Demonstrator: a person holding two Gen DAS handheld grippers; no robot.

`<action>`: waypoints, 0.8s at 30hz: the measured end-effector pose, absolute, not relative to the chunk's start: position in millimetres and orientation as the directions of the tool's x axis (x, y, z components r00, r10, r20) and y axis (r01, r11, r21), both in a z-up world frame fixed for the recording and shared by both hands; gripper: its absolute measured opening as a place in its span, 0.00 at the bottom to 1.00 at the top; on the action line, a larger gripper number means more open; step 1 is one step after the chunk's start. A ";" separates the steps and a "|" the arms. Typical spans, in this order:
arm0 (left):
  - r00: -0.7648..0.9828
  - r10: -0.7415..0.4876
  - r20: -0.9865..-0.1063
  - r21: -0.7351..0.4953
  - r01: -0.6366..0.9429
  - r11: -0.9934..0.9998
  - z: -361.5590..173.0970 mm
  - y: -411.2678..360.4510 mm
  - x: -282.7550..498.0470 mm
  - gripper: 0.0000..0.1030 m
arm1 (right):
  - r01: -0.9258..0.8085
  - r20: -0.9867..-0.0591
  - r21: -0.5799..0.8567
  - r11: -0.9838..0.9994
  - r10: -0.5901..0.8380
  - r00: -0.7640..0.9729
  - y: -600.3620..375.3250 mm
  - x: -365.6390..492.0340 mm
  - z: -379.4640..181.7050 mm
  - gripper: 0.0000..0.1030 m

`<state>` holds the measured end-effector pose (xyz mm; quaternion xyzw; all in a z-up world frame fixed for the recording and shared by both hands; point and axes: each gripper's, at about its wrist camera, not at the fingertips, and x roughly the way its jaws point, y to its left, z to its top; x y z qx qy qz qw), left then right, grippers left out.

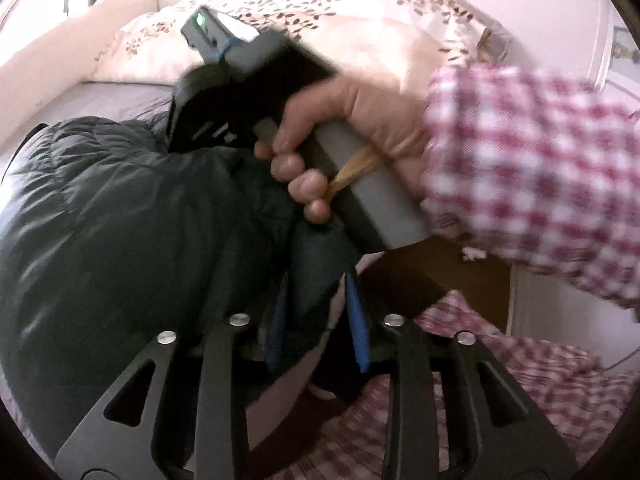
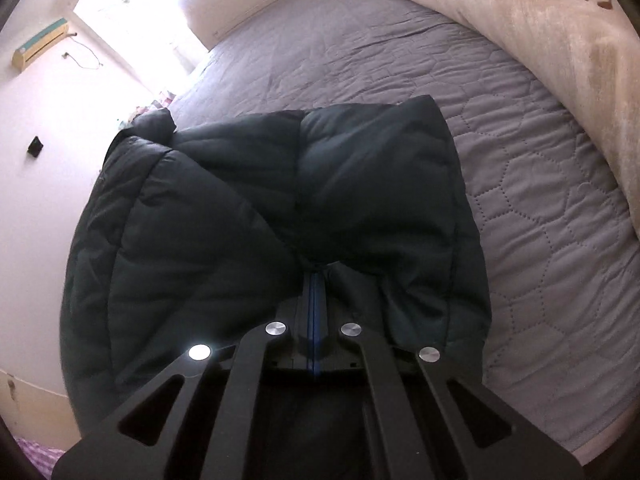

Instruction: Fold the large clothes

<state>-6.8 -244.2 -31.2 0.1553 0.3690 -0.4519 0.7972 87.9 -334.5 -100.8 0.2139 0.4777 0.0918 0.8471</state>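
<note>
The dark green quilted puffer jacket lies bunched on the bed's grey quilted cover, with both claws gripping it at its near edge.

In the right wrist view, the right claw has its blue-lined fingers pressed almost together, and a pinch of the jacket's fabric gathers in folds right at their tips. The jacket spreads away from the claw in puffy panels, one layer lapped over another on the left side. A cream blanket with brown leaf print lies along the far edge of the bed, and a wall-mounted air conditioner shows on the pale wall to the left.

In the left wrist view, the left claw stands partly open, its blue pads on either side of a thick fold of the same jacket, which fills the gap between them. Just ahead, the person's right hand, in a red and white checked sleeve, grips the grey and black handle of the other gripper, on which a small green light glows
</note>
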 end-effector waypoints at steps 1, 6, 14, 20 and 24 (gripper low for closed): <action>0.312 -0.617 -0.722 -0.103 0.834 0.542 -23.8 -238.4 -8.3 0.33 | 0.045 -0.773 0.437 0.898 0.349 0.530 -333.1 86.8 -102.4 0.00; 0.372 -0.626 -0.686 -0.099 0.804 0.586 4.6 -208.7 -9.5 0.46 | 0.061 -0.766 0.456 0.888 0.357 0.535 -336.5 84.7 -103.5 0.00; 0.531 -0.509 -0.677 -0.130 0.595 0.793 31.2 -133.0 7.9 0.58 | 0.067 -0.808 0.342 0.937 0.257 0.530 -320.4 84.5 -90.1 0.00; 0.501 -0.454 -0.737 -0.230 0.445 0.866 4.2 -96.6 17.6 0.58 | 0.112 -0.817 0.286 0.952 0.181 0.548 -312.6 76.8 -69.5 0.00; 0.502 -0.455 -0.736 -0.261 0.409 0.874 -1.2 -88.9 18.9 0.58 | 0.112 -0.755 0.309 0.944 0.172 0.632 -314.1 39.6 -38.9 0.01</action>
